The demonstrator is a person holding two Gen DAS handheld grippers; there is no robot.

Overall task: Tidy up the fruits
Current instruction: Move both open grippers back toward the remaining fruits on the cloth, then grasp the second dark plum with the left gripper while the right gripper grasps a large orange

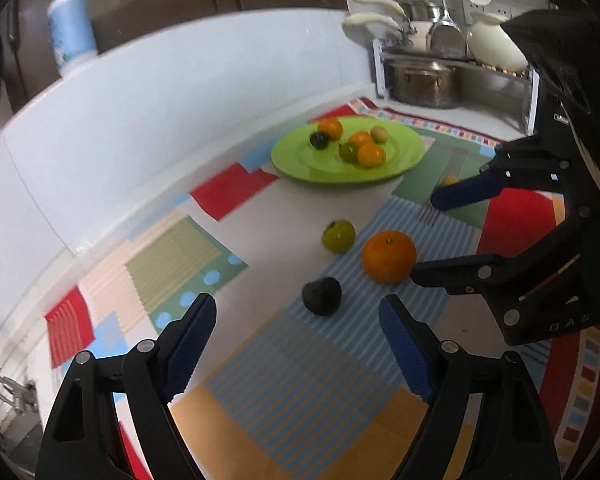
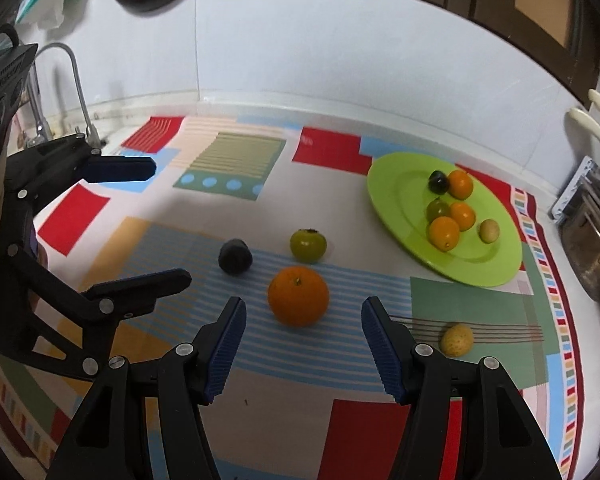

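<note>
The left gripper (image 1: 298,344) is hovering low over the patterned cloth (image 1: 284,392), its blue-padded fingers (image 1: 192,344) standing wide apart and holding nothing. Just ahead of its opening a dark fruit (image 1: 322,296) is lying on the blue stripes. The right gripper (image 2: 303,346) is also hovering over the cloth, its fingers wide and empty, and the big orange (image 2: 298,296) is sitting just in front of the gap between them (not touching either pad). In the left wrist view this gripper is reaching in from the right, one finger tip ending just beside the big orange.

Behind the big orange a green fruit (image 2: 308,245) is resting on the white part of the cloth, near the dark fruit. A yellowish fruit (image 2: 457,340) is lying alone on the green patch, to the right of the right gripper.

Farther back, the green plate (image 2: 400,184) is standing on the cloth and is carrying six small fruits: three small oranges (image 2: 444,233), a second dark fruit (image 2: 438,182), a small green fruit (image 2: 437,209) and a pale fruit (image 2: 489,231), clustered together. Beyond the plate a metal rack (image 1: 452,72) with pots is standing by the wall.
</note>
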